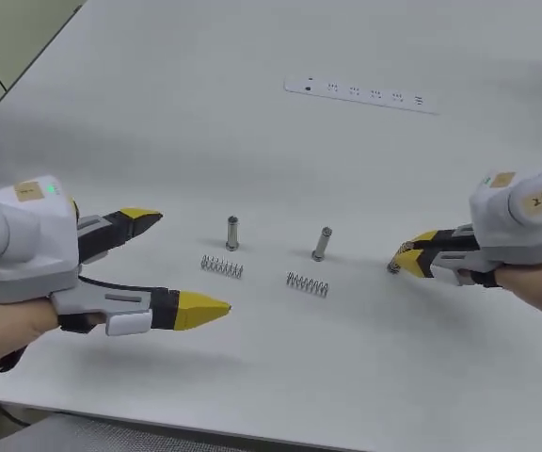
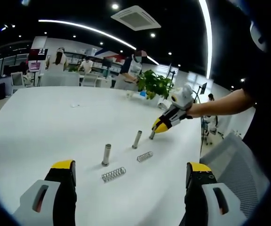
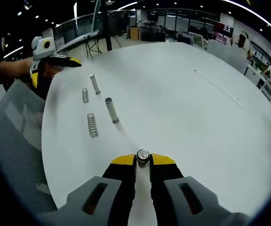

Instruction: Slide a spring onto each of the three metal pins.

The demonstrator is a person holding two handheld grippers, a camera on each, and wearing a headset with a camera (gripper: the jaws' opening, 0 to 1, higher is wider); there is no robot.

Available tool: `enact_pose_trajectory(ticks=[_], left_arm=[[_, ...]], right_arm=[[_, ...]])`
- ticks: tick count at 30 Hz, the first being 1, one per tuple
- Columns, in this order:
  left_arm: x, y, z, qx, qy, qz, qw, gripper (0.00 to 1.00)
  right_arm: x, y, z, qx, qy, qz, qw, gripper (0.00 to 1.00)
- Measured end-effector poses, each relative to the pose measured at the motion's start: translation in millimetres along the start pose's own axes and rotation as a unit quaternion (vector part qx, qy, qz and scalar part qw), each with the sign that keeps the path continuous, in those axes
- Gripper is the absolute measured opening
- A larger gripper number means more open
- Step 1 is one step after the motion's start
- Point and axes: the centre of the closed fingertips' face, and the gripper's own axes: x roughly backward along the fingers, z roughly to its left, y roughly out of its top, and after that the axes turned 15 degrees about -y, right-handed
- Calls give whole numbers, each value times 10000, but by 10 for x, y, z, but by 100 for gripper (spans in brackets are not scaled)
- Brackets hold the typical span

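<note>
Two pins stand on the white table (image 1: 252, 141) in the head view, a left pin (image 1: 231, 233) and a middle pin (image 1: 322, 243). Just in front of each lies a loose spring, the left spring (image 1: 222, 267) and the middle spring (image 1: 308, 284). My left gripper (image 1: 182, 262) hangs left of them with its jaws wide and nothing between them. My right gripper (image 1: 405, 259) sits low on the right, its jaws narrowed on a third pin (image 1: 395, 266). A power strip (image 1: 360, 94) lies well beyond. In the left gripper view my yellow tips spread far apart, and both pins and both springs lie ahead between them. In the right gripper view my jaws pinch the third pin, seen end-on; whether it carries a spring I cannot tell.
</note>
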Motion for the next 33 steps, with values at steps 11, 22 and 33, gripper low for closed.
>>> enact_pose_trajectory(ticks=[11,22,33], left_arm=[[42,11,-5,13,37,-41,10000,94],[67,30,8,18,78,-84,9999,95],[60,82,35,-5,77,-111,9999,95]], right_arm=[[32,75,8,-83,-26,-115,9999,18],[215,139,-38,-263,-48,-344,9991,24],[386,152,-29,-653,68,-698,9954,32]])
